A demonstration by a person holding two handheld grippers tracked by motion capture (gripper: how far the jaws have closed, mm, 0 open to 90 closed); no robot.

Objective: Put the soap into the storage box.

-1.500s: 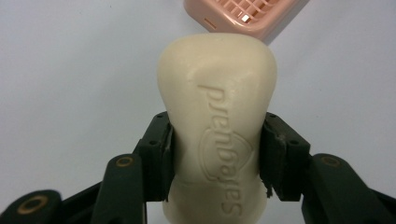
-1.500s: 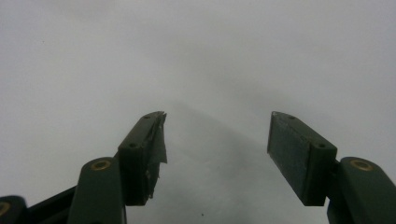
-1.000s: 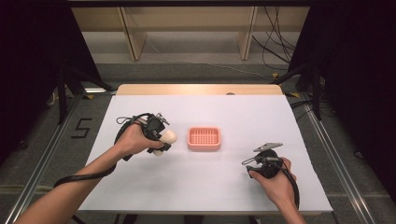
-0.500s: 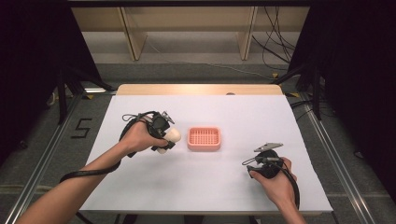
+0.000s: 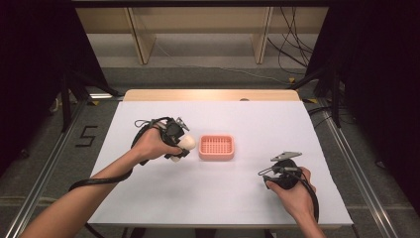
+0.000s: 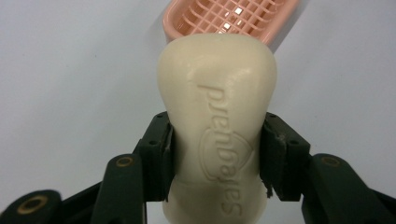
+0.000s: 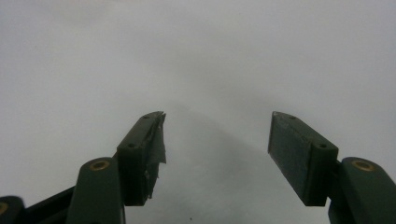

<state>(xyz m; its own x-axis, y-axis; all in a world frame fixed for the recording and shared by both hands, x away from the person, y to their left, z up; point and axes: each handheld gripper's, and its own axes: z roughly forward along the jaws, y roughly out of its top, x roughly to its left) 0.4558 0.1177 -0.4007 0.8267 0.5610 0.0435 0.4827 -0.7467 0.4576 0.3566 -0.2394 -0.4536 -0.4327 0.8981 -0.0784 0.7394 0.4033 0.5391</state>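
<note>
**Soap held beside the dish**

White surface (image 5: 218,198) on a wooden-edged table, grey floor and dark curtains around. Left gripper (image 5: 179,144) fingers (image 6: 156,158) clamp a cream soap bar (image 6: 217,121), just left of the pink dish (image 5: 216,147); the left gripper view reveals its embossed lettering. Right gripper (image 7: 217,154) fingers stand apart, empty. Soap has edged nearer the dish.

Bright, even light falls from overhead on the white paper-covered table (image 5: 223,198), and the surroundings drop into near black. Shadows under the hands are soft and short. The cream embossed soap bar (image 6: 217,116) looks crisp up close; the pink slotted plastic tray (image 6: 233,16) behind it blurs. The right gripper view is hazy and grey.
</note>
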